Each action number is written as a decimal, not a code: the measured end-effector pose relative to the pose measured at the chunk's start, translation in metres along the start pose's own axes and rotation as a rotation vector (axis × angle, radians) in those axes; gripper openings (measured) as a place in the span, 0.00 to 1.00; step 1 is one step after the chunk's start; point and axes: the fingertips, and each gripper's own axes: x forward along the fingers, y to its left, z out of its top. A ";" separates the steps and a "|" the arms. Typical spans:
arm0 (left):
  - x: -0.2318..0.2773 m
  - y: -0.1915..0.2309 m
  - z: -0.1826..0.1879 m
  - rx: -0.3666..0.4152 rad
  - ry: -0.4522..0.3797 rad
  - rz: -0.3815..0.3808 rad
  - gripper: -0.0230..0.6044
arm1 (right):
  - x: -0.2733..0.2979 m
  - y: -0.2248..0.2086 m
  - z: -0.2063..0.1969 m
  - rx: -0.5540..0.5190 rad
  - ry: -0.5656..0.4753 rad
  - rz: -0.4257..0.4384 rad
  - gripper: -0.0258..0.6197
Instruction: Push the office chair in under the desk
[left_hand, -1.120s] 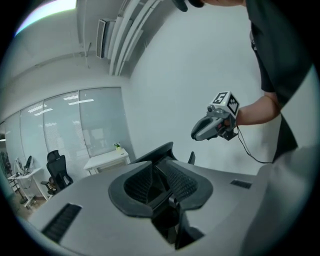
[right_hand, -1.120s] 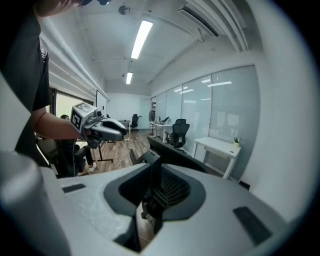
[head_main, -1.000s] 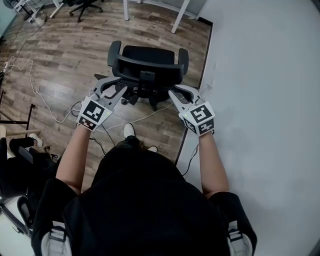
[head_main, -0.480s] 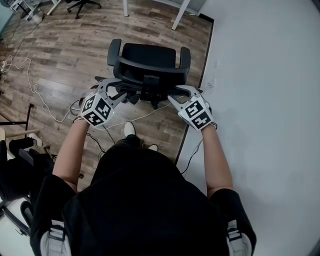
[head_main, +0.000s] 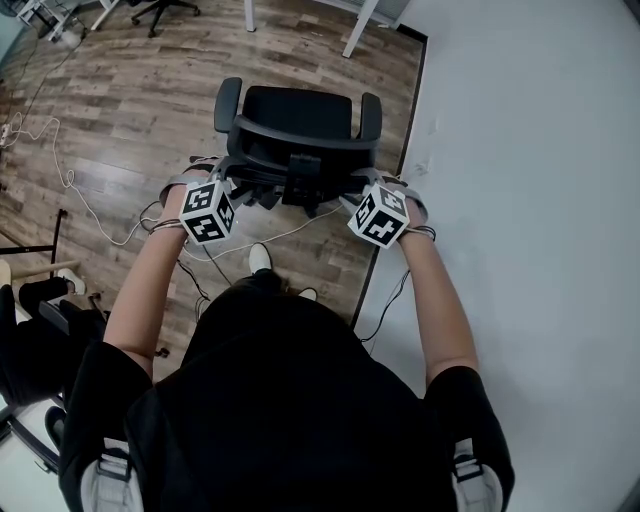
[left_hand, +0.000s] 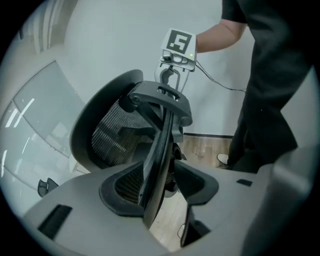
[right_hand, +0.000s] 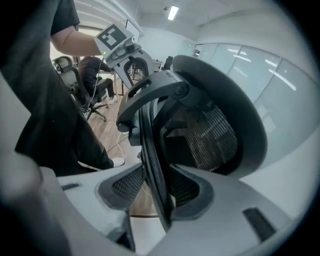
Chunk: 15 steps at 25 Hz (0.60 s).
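A black office chair (head_main: 298, 112) stands on the wood floor with its mesh backrest (head_main: 300, 152) toward me. Two white desk legs (head_main: 361, 30) show beyond it at the top of the head view. My left gripper (head_main: 236, 180) is at the backrest's left edge and my right gripper (head_main: 358, 186) at its right edge. In the left gripper view the backrest rim (left_hand: 159, 150) runs between the jaws of the left gripper (left_hand: 161, 194), which are opening. In the right gripper view the rim (right_hand: 150, 150) likewise lies between the right gripper's (right_hand: 156, 192) opening jaws.
A white wall (head_main: 530, 200) runs close along the chair's right side. White and dark cables (head_main: 70, 172) trail over the floor at left. Another chair's base (head_main: 165, 12) is at the far left, dark gear (head_main: 40, 335) at my left, my shoe (head_main: 258, 260) behind the chair.
Both grippers have moved forward and inward onto the backrest's two edges, their marker cubes turning upward. Their jaws now straddle the rim. The chair stays about where it was.
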 end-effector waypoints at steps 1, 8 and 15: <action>0.004 -0.004 -0.003 0.019 0.022 -0.009 0.34 | 0.004 0.003 -0.003 -0.014 0.018 0.006 0.28; 0.028 -0.017 -0.022 0.124 0.141 -0.029 0.33 | 0.032 0.016 -0.018 -0.133 0.128 -0.041 0.28; 0.035 -0.008 -0.027 0.193 0.185 0.000 0.24 | 0.035 0.013 -0.018 -0.180 0.179 -0.046 0.23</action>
